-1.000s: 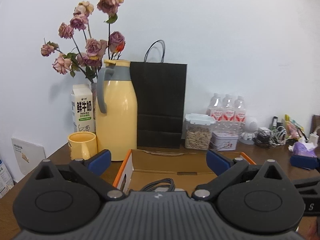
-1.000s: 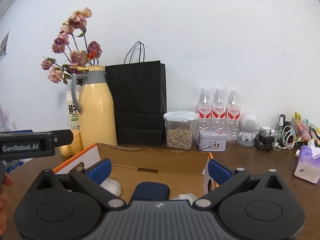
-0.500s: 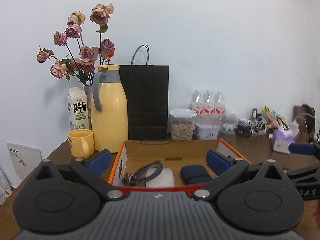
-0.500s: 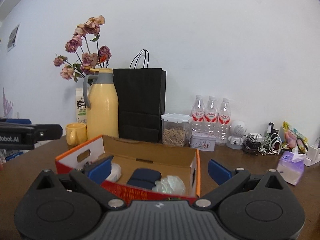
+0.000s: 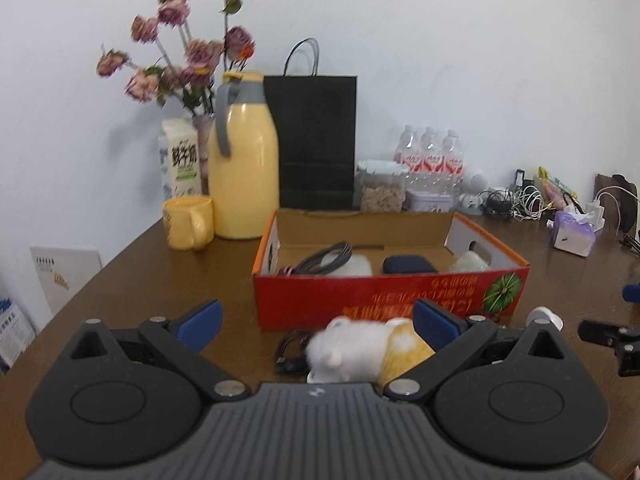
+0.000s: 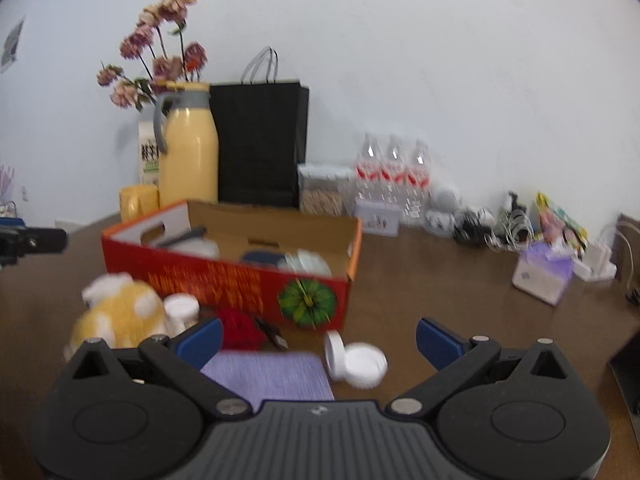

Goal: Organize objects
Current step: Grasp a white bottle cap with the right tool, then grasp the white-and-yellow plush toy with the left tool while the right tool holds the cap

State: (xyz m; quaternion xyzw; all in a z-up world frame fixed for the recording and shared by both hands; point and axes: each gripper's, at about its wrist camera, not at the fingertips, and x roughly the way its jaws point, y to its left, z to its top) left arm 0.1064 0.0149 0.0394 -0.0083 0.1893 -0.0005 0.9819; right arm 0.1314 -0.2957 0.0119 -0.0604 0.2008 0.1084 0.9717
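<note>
L gripper (image 5: 316, 320) jaws spread, empty | R gripper (image 6: 318, 338) jaws spread, empty | red cardboard box (image 5: 384, 300) holds cable, dark case: sorting bin, likely | plush toy (image 5: 360, 350), white jar (image 6: 356, 364), purple cloth (image 6: 268, 376) loose on table beside box, unsorted

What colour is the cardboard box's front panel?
Red, with a green round print on the cardboard box; the right wrist view shows it best.
</note>
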